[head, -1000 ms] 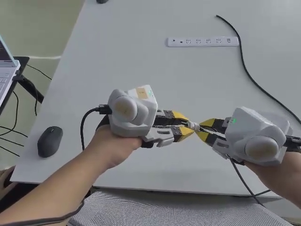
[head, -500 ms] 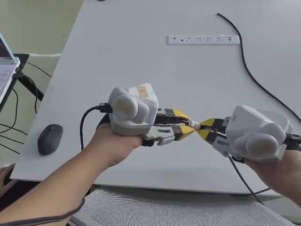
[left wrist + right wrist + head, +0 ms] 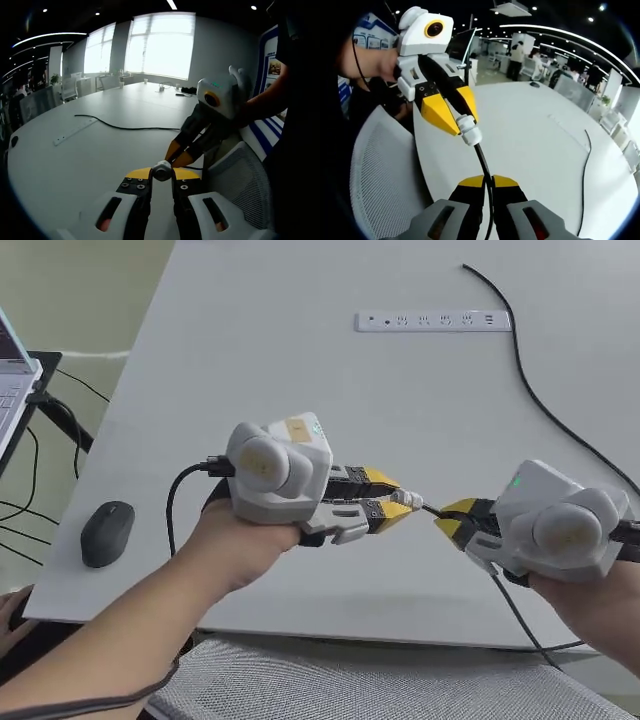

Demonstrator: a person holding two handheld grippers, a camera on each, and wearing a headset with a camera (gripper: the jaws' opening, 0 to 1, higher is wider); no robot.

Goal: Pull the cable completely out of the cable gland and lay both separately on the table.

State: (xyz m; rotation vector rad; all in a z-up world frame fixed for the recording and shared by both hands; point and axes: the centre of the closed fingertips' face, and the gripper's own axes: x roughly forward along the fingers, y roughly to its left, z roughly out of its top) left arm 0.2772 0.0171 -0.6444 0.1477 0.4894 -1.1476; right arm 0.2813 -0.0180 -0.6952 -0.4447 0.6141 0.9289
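Two handheld grippers hover over the white table (image 3: 300, 360), well on the near side of the power strip (image 3: 433, 321). The left gripper (image 3: 392, 506) clamps the white cable gland (image 3: 405, 499). The right gripper (image 3: 452, 522) pinches the black cable (image 3: 430, 510), which runs straight into the gland, both clear of the tabletop.

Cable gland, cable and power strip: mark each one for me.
cable gland (image 3: 469, 129), right gripper view, on its white body.
cable (image 3: 482, 156), right gripper view, on the black stretch next to the gland.
power strip (image 3: 432, 323), head view, on the middle of its white casing.
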